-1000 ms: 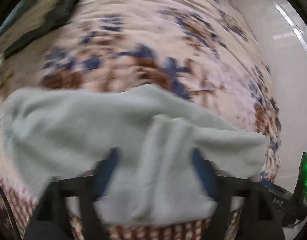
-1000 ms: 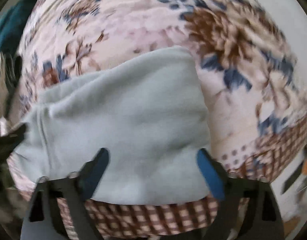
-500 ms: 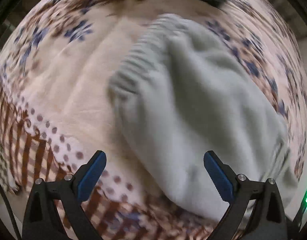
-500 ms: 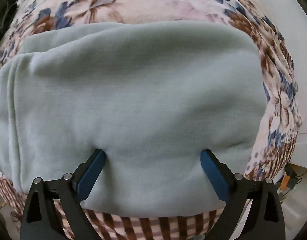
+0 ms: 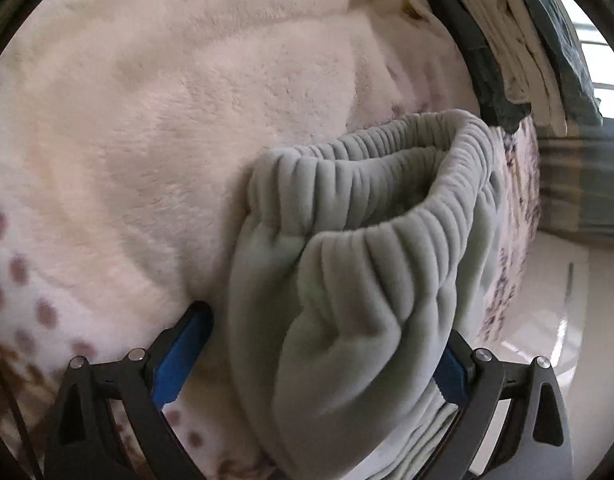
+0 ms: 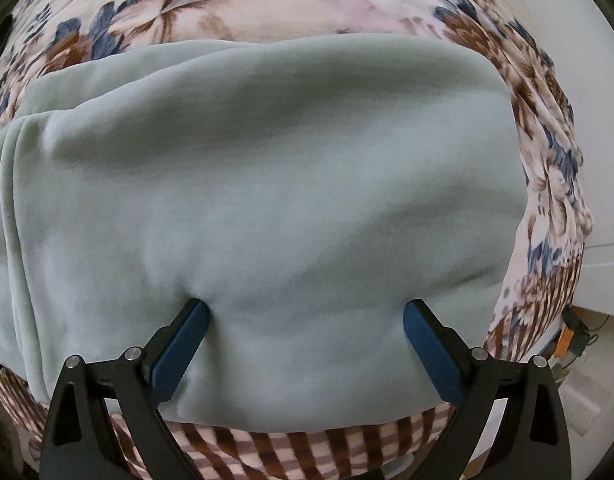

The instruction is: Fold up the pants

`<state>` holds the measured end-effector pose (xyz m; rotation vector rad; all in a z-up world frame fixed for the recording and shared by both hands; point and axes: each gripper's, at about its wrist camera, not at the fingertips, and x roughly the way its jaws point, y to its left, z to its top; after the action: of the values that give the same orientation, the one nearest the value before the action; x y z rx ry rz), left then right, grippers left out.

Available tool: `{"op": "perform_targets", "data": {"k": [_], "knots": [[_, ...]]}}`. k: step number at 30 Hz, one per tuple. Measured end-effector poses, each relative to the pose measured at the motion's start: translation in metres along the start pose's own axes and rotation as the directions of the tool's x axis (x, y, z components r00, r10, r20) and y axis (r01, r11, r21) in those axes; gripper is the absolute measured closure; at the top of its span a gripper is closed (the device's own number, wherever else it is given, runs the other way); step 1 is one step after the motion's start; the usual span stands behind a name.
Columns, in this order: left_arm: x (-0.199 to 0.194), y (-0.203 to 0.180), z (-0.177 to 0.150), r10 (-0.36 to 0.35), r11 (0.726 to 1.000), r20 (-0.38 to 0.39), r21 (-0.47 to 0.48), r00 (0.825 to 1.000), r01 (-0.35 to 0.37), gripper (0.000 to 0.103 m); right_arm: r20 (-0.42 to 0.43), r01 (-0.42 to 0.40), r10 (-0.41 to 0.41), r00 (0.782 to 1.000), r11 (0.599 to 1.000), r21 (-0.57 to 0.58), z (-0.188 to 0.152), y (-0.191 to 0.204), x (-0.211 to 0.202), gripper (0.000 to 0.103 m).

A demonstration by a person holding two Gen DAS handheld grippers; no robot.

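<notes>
Left gripper (image 5: 319, 344): I straddle the pants' (image 5: 359, 280) elastic waistband (image 5: 371, 184), jaws spread, nothing clamped.
Right gripper (image 6: 305, 334): fingers parted, pressing fleece.
Risk: bunched waistband may slip.

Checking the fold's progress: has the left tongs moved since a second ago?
Yes. The left tongs has swung round to the ribbed elastic waistband of the pale green fleece pants, with the cream floral blanket now at their left.

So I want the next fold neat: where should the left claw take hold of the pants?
Grip the bunched elastic waistband of the pants, coming in from the near edge. It stands up in thick ridges between the open left claw, so it probably pinches securely.
</notes>
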<state>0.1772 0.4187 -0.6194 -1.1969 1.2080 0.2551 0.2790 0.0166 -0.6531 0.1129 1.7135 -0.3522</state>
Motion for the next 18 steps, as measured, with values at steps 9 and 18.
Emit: {"op": "perform_targets", "data": {"k": [9,18], "knots": [[0.039,-0.01,0.007,-0.149,0.988,-0.036,-0.036,0.988,0.147,0.005,-0.017,0.001,0.0,1.0,1.0,0.021,0.005,0.002,-0.001,0.003],[0.011,-0.033,0.0,-0.167,0.979,0.012,0.124,0.986,0.165,0.074,-0.009,-0.031,0.031,0.999,0.999,0.036,0.002,-0.006,0.0,0.003]]}}
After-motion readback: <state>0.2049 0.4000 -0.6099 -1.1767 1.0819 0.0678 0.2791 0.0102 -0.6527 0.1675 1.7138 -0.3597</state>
